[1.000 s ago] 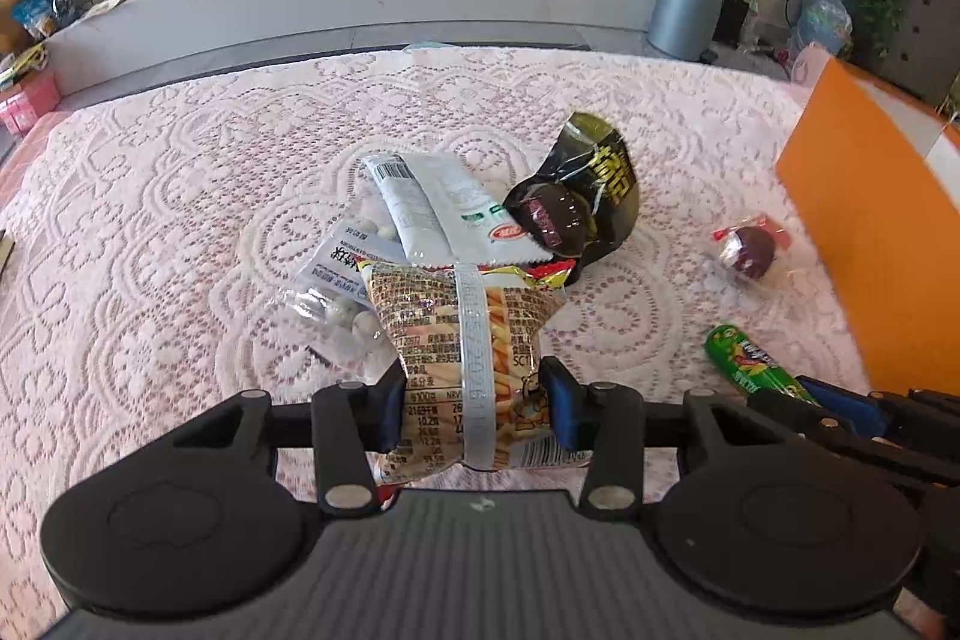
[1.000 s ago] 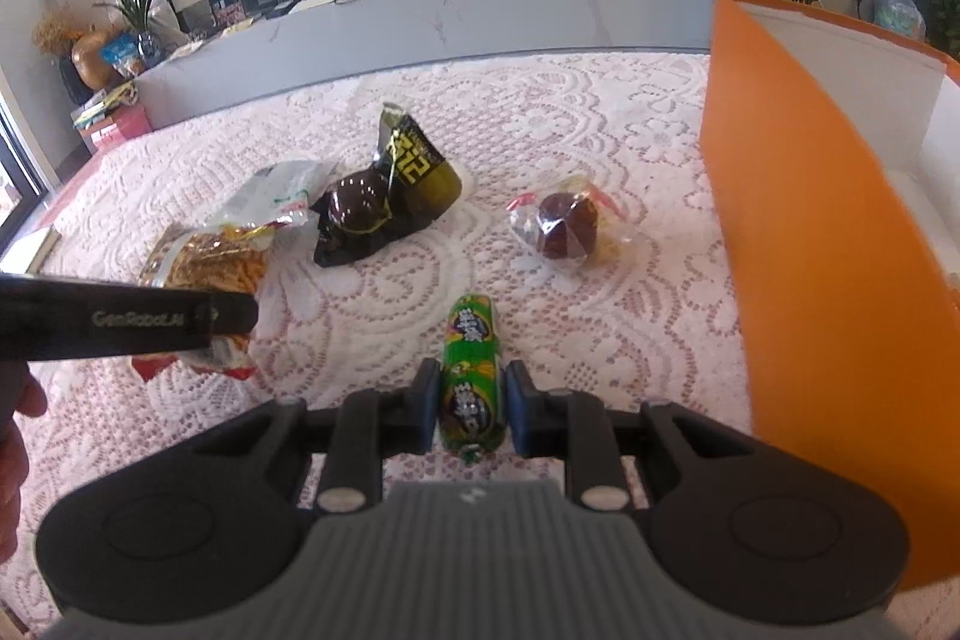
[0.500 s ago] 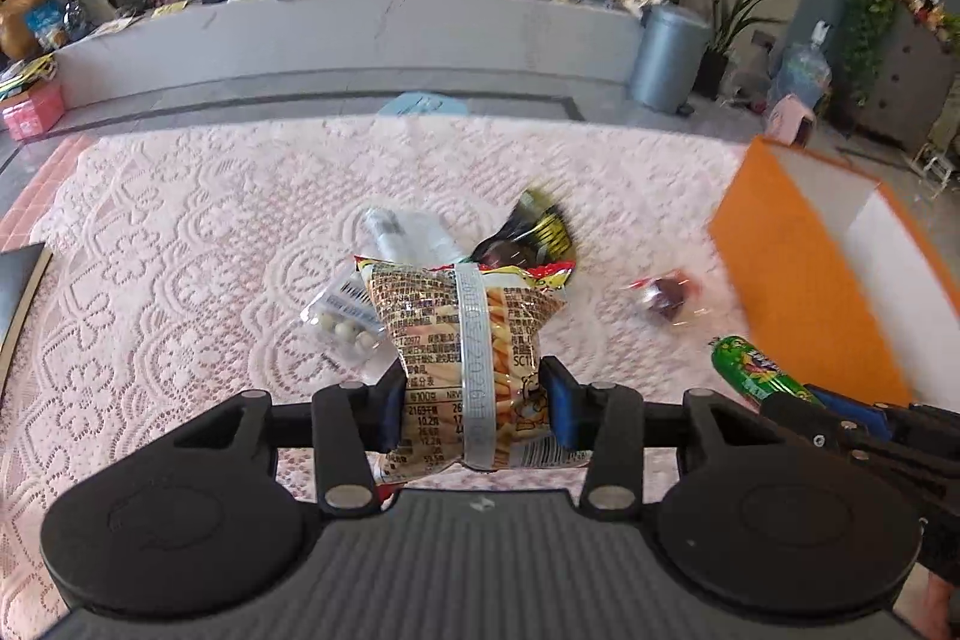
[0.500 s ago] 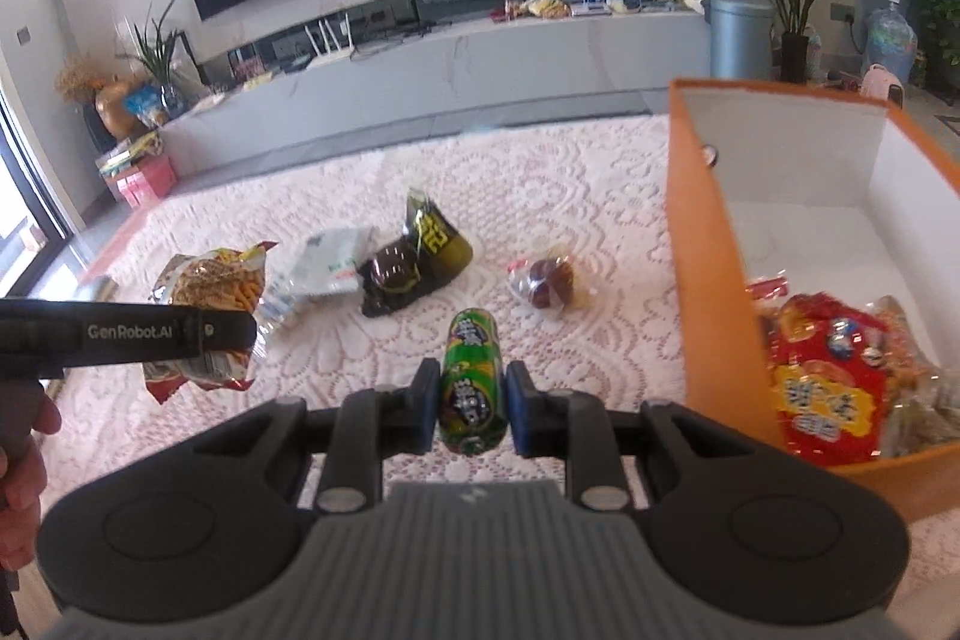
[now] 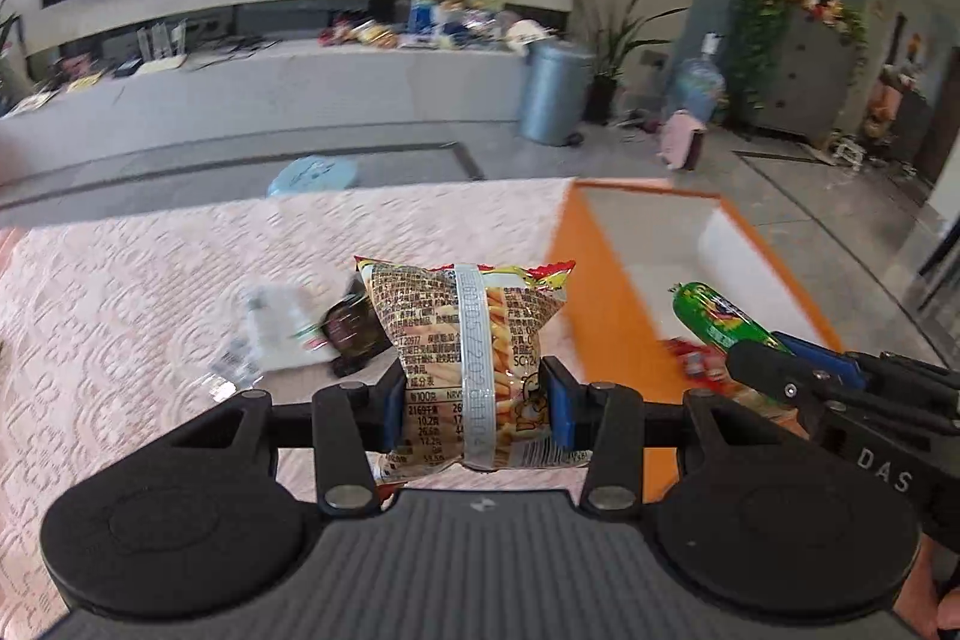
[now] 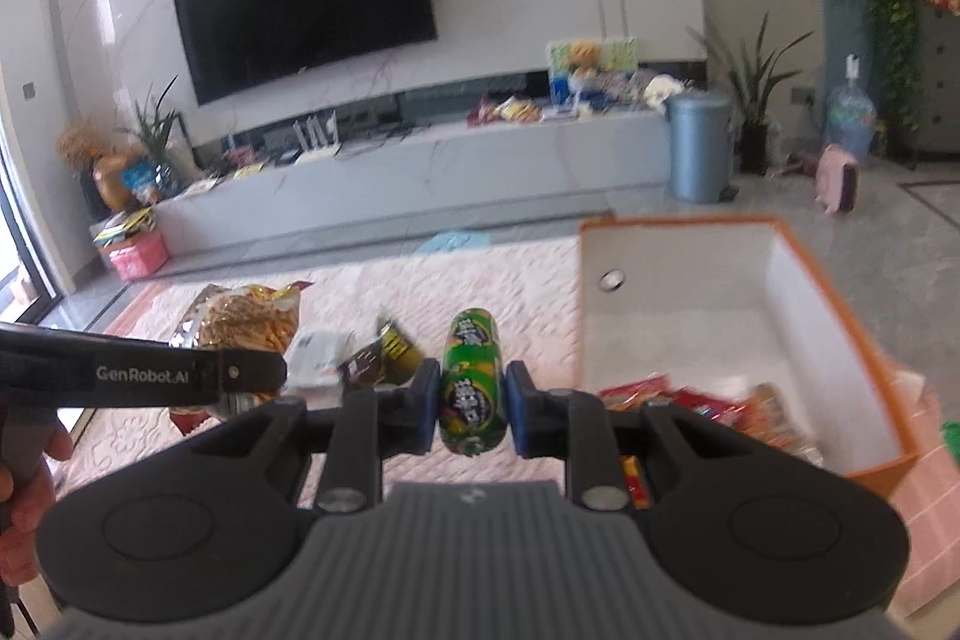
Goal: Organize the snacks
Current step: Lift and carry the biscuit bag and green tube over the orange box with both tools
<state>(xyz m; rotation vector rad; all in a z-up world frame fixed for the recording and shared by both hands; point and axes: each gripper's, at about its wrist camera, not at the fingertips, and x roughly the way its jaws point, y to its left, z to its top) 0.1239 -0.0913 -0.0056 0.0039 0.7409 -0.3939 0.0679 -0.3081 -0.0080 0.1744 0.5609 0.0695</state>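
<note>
My left hand-held gripper is clamped on a bag of stick-shaped chips, its blue pads pressing both sides of the bag's lower half. The bag hangs clear above the lace-covered surface, its printed back toward the camera and a pale seam strip running down its middle.

My right hand-held gripper grips a green wrapped sausage, pinched near its lower end, with the rest of it pointing forward past the fingertips. In the left wrist view the same sausage juts up and to the left from that gripper, at the near rim of the orange box.

The orange box has white inner walls and stands open at the right edge of the surface. Snack packets in red wrappers lie at its near end; the far end of its floor is bare, and a round hole shows in its far wall.

On the surface lie a white packet and, just to the right of it, a dark brown packet with yellow print; they touch or overlap at their edges. In the right wrist view my left hand shows at the left edge, wrapped around its gripper's handle.
</note>
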